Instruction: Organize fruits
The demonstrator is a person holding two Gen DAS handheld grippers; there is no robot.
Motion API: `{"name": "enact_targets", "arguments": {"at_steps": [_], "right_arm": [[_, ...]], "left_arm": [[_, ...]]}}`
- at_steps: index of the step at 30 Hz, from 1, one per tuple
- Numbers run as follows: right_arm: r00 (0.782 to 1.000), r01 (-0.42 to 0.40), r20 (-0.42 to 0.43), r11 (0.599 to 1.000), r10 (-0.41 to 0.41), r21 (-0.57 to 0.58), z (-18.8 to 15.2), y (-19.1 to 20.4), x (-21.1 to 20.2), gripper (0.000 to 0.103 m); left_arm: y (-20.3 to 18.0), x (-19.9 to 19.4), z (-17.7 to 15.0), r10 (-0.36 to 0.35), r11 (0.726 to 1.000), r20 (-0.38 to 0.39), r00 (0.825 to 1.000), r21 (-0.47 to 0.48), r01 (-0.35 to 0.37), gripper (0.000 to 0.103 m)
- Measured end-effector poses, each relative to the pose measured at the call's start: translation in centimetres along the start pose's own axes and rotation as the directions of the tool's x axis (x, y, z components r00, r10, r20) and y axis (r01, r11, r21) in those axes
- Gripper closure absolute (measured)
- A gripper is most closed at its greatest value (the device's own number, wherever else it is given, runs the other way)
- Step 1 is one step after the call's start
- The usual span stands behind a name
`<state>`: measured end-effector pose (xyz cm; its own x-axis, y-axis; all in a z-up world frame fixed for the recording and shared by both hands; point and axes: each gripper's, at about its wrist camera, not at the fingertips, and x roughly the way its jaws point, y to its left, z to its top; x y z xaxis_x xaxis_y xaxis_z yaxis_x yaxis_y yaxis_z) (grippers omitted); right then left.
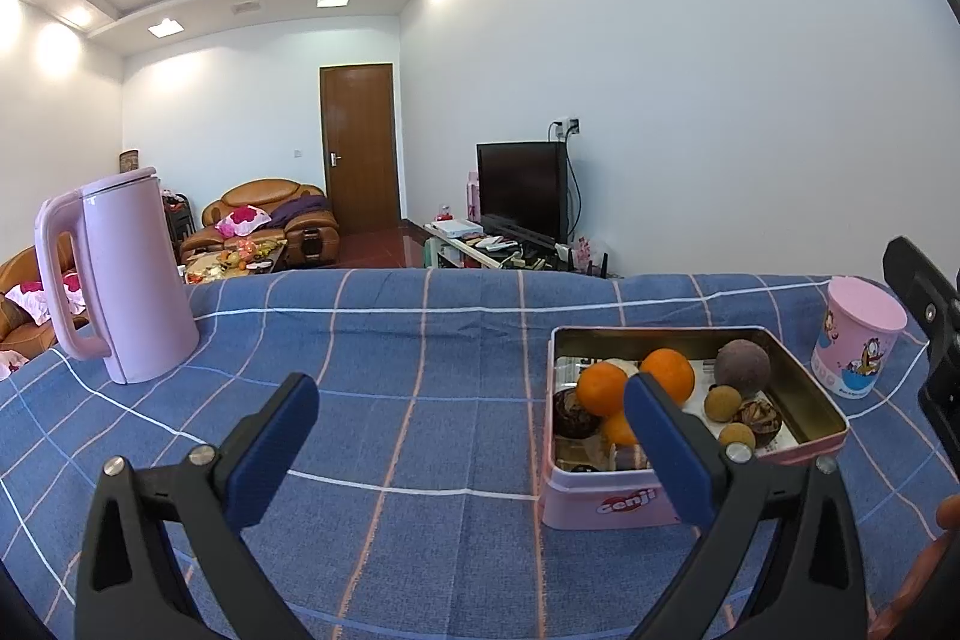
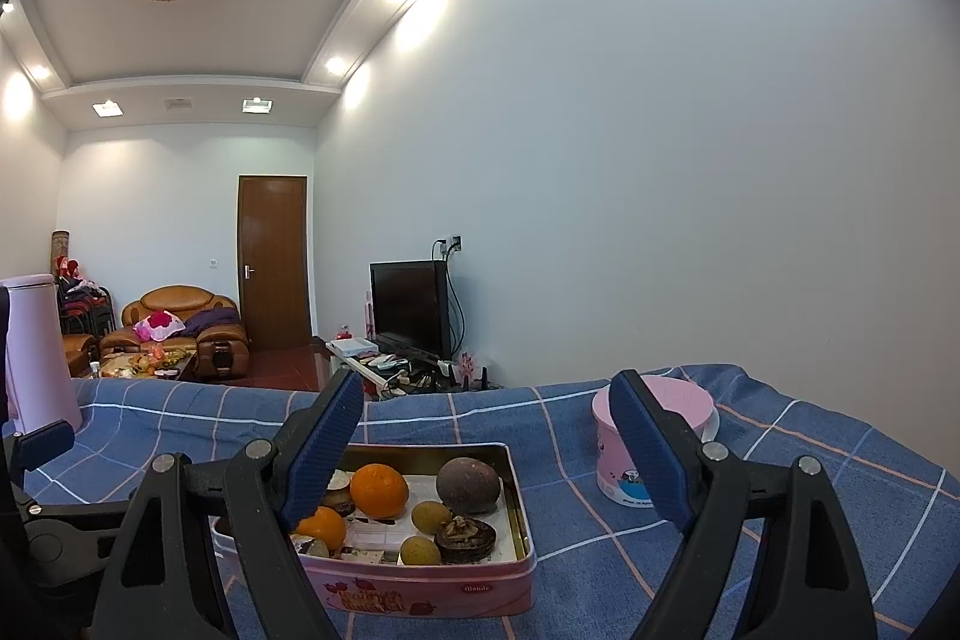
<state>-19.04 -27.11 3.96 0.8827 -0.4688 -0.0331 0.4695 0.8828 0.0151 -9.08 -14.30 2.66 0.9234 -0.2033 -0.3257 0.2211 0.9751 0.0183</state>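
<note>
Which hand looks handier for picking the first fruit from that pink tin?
Probably right: the open right gripper frames the pink metal tin of fruit, whereas the open left gripper faces mostly bare blue checked cloth.

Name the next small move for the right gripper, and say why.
Probably ease the right gripper down and forward over the round purple-brown fruit in the pink tin. The gripper is open and empty above the tin, and that fruit sits uncovered near the tin's far right corner, between its fingers.
</note>
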Motion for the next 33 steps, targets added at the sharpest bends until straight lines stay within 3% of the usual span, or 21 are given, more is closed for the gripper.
{"name": "enact_targets", "arguments": {"at_steps": [17,33], "right_arm": [[1.0,0.004,-0.006,1.0,-0.004,0.0,0.15,-0.09,-0.04,0.018],[1.0,0.012,-0.014,1.0,-0.012,0.001,0.25,-0.18,-0.01,0.018]], "left_arm": [[0.03,0.46,-0.09,-0.012,1.0,-0.045,0.999,-0.007,0.011,0.0],[-0.09,0.38,0.03,-0.002,1.0,-0.038,0.999,0.004,0.002,0.0]]}}
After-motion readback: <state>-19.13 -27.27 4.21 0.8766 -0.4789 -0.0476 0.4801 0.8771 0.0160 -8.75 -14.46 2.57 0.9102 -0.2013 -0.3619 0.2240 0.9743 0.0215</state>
